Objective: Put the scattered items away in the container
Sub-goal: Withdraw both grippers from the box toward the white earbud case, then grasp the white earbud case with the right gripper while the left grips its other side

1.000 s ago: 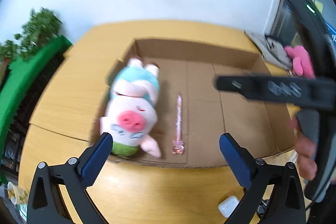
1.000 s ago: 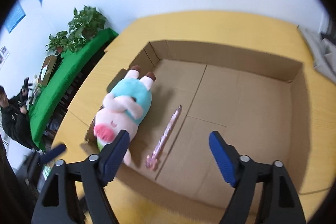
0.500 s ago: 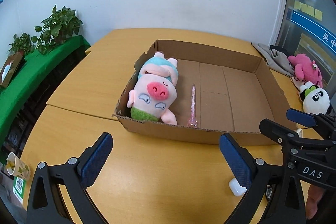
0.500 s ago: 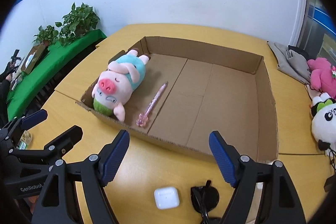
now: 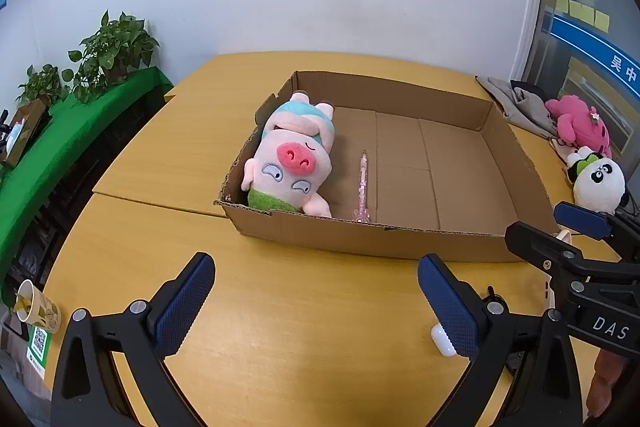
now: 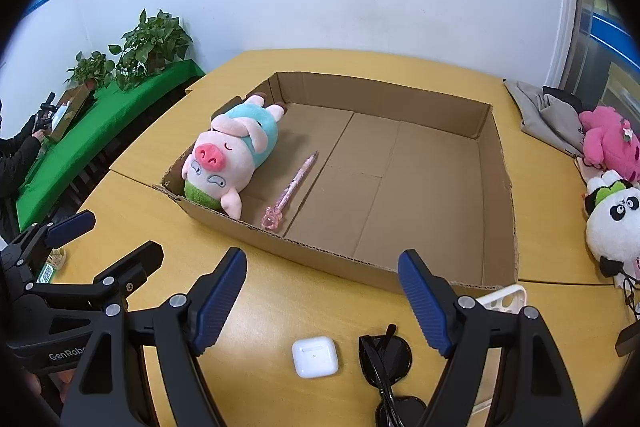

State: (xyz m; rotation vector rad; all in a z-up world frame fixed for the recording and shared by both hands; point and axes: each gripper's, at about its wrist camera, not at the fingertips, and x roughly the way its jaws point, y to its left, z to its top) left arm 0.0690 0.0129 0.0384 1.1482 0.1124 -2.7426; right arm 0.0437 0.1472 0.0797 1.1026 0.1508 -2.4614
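Observation:
A shallow cardboard box (image 5: 480,247) (image 6: 340,259) lies on the yellow table. Inside it at the left lie a pink pig plush (image 5: 290,163) (image 6: 228,155) and a pink glitter pen (image 5: 362,187) (image 6: 290,187). On the table in front of the box are a white earbud case (image 6: 315,355) (image 5: 442,341), black sunglasses (image 6: 386,359) and a white phone case (image 6: 504,301). A panda plush (image 6: 612,223) (image 5: 598,181) and a pink plush (image 6: 608,143) (image 5: 580,123) lie right of the box. My left gripper (image 5: 316,307) and right gripper (image 6: 322,297) both stand open and empty, short of the box.
A grey cloth (image 6: 548,115) lies at the table's far right. A green-covered bench with potted plants (image 6: 152,43) runs along the left wall, where a person's sleeve (image 6: 16,155) shows. A paper cup (image 5: 36,307) stands below the table's left edge.
Both grippers have pulled back from over the box to the near table. The earbud case, sunglasses and plush toys at the right have come into view.

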